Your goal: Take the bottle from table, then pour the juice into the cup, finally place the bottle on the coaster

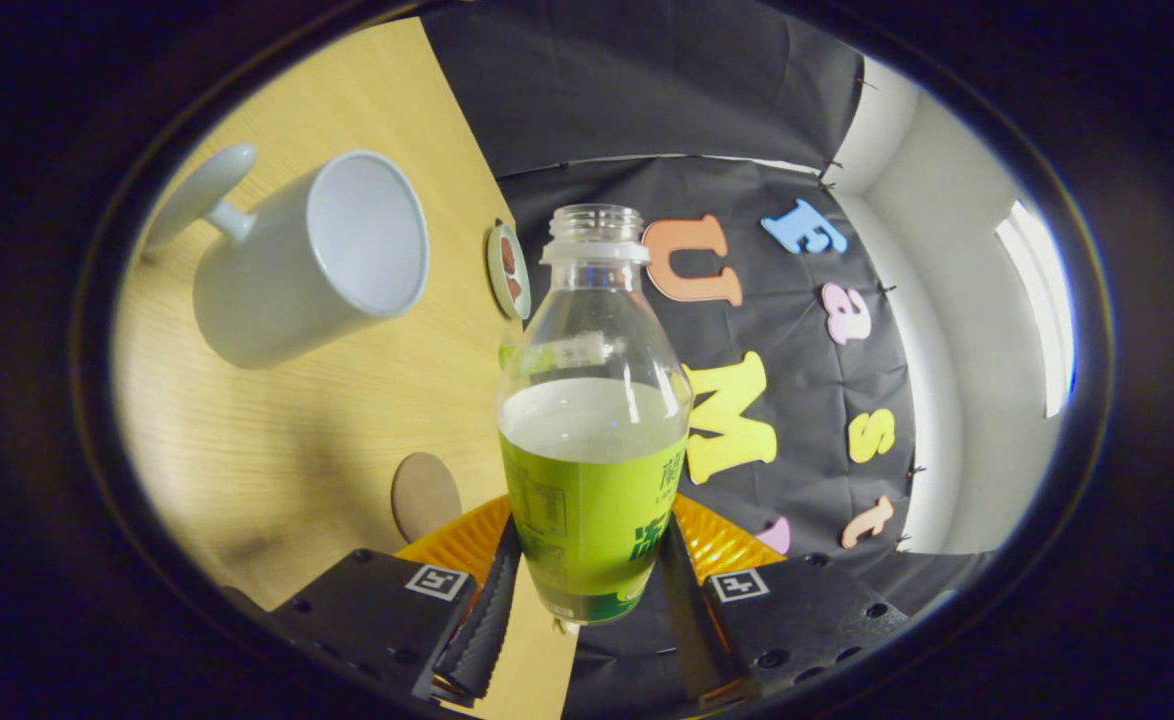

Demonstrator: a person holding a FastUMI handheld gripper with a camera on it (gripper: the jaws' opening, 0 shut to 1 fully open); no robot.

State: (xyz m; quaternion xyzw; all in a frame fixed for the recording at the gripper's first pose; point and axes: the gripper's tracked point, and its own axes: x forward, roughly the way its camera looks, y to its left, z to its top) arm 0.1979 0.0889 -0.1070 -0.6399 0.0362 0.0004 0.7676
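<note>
My gripper is shut on a clear plastic bottle with a green label, both fingers pressing its lower sides. The bottle has no cap and holds pale juice up to about the label's top edge. The whole view is rolled, so the wooden table stands tilted to the left of the bottle. A white mug with a handle rests on that table, its open mouth facing the bottle's upper part, a short way off from the neck. A round brown coaster lies on the table close by my left finger.
A small round patterned disc lies at the table's far edge beside the bottle's neck. An orange ribbed plate shows behind the bottle's base. Black cloth wall hangs beyond the table, with a white wall and bright window further right.
</note>
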